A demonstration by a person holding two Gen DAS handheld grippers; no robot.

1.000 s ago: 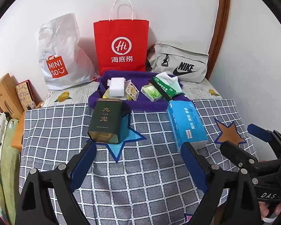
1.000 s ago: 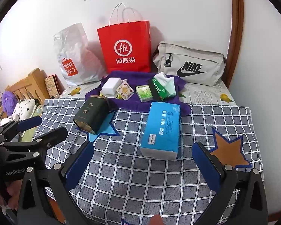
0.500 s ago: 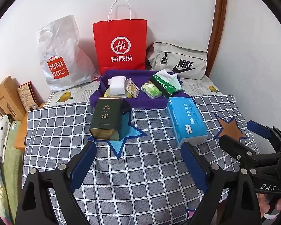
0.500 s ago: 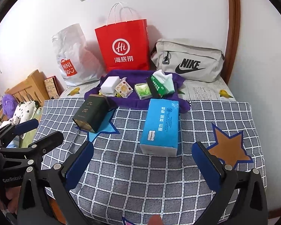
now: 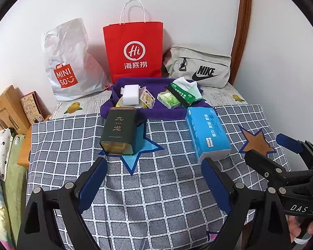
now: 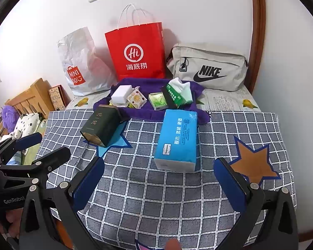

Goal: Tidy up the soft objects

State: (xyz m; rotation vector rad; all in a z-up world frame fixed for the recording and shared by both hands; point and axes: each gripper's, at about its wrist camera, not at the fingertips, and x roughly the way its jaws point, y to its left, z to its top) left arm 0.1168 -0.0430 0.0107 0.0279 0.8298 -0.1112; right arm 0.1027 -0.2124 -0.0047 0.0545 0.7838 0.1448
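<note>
Left gripper (image 5: 154,179) and right gripper (image 6: 159,179), fingers spread wide and empty, hover over the checked cloth (image 6: 156,198), the blue tissue pack (image 6: 177,139) lying just beyond, near the purple towel (image 6: 144,112).

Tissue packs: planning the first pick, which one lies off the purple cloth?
The blue tissue pack, lying on the checked sheet; the green ones sit on the purple cloth.

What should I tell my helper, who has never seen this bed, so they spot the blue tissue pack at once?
Start at the red paper bag against the wall, then come forward over the purple towel onto the grey checked cloth. The blue tissue pack lies flat there, right of the dark green tin. It is the only bright blue, soft-wrapped block with white lettering.
</note>
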